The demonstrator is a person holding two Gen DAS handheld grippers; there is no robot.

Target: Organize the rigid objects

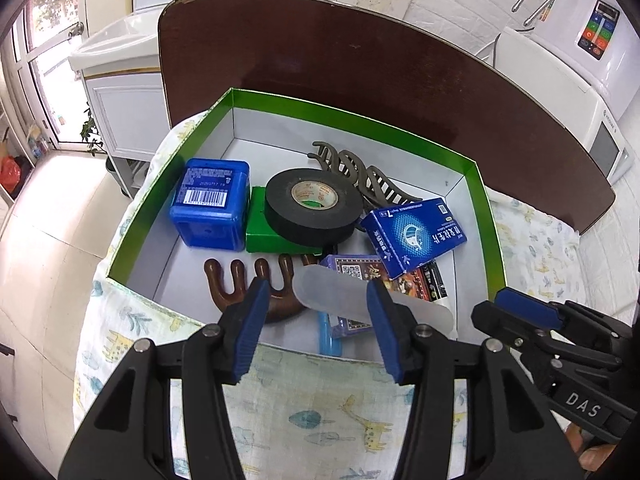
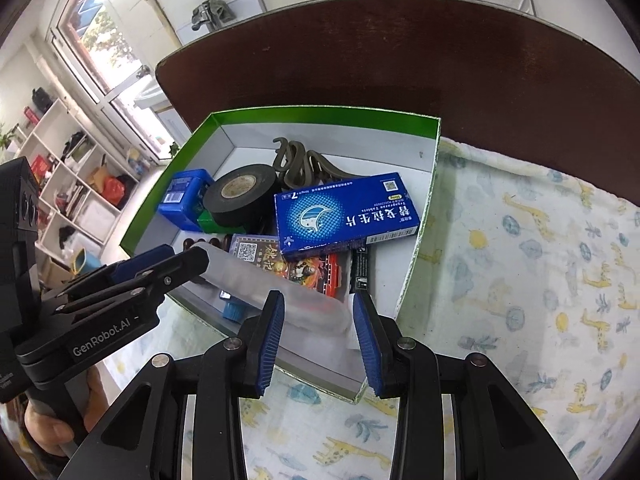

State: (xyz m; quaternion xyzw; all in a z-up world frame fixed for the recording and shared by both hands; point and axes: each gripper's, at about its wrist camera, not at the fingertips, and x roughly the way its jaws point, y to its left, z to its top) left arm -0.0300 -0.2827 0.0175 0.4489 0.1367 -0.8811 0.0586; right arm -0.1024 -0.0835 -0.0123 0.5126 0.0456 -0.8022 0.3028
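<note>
Left wrist view looks down on a dark brown counter (image 1: 360, 60), partly covered by a pale cloth printed with giraffes and leaves (image 1: 320, 408). On the cloth stands a green-rimmed box (image 1: 486, 216) with a white inside, and the task's rigid things lie in it. A blue medicine carton (image 1: 414, 236) leans on a patterned card box (image 1: 352, 270) at the right side. A black tape roll (image 1: 312, 208) sits on a green block (image 1: 276, 236) near the middle, with a blue plastic case (image 1: 210, 208) just beside them on the left. A dark hair claw (image 1: 356, 168) lies behind the tape, and a brown wooden massager (image 1: 256, 280) with rounded prongs lies at the near wall. A frosted translucent case (image 1: 340, 294), long and flat, slants across the near part of the box over the card box.

The left gripper (image 1: 316, 320) has its jaws apart at the left end of the frosted case; the end sits between the pads, and no pad is seen pressing it. No earlier picture is given to compare.

In the right wrist view, the right gripper (image 2: 318, 336) hangs at the case's other end (image 2: 280, 284), by the box's near corner. Its jaws stand either side of that end; whether the pads press on it I cannot tell. A hand (image 2: 48, 432) holds the left gripper's handle at the lower left.
</note>
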